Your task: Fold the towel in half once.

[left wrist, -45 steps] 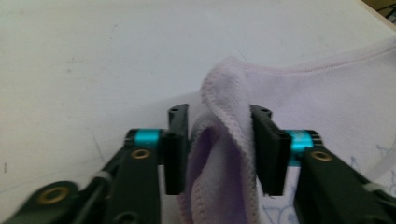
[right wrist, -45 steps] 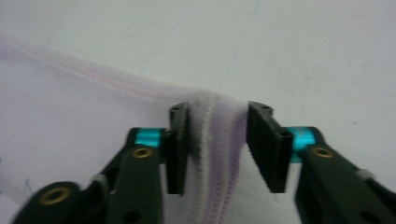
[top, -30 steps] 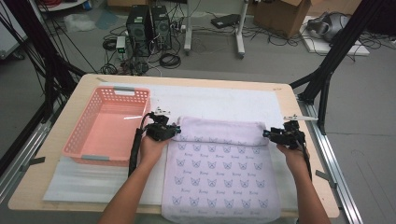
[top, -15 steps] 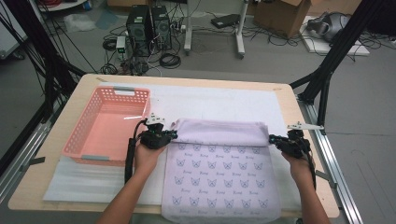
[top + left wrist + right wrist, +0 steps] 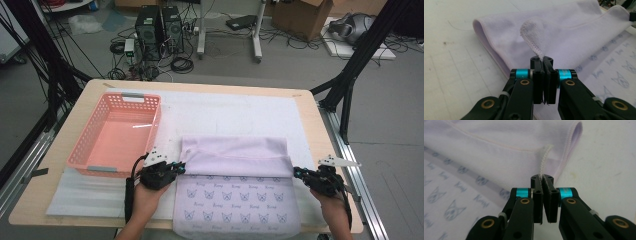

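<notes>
A lilac towel [image 5: 235, 190] with a blue cat print lies on the table's near half, its far part folded back toward me with the plain side up. My left gripper [image 5: 179, 167] is shut on the folded layer's left corner [image 5: 534, 47], whose stitched hem rises from between the jaws. At the right edge my right gripper [image 5: 298, 173] is shut on the other corner [image 5: 543, 162]. The printed face [image 5: 451, 195] shows to the left of the right gripper. Both jaws have just been closing on the cloth.
A pink plastic basket [image 5: 90, 142] with nothing in it stands at the left, close to my left hand. A white mat [image 5: 225, 112] covers the wooden tabletop [image 5: 310, 115]. Black frame posts stand beside the table; computers, cables and boxes lie on the floor beyond.
Both hands have drawn the folded edge of the towel toward the near side of the table, so the plain folded band now covers more of the printed face.
</notes>
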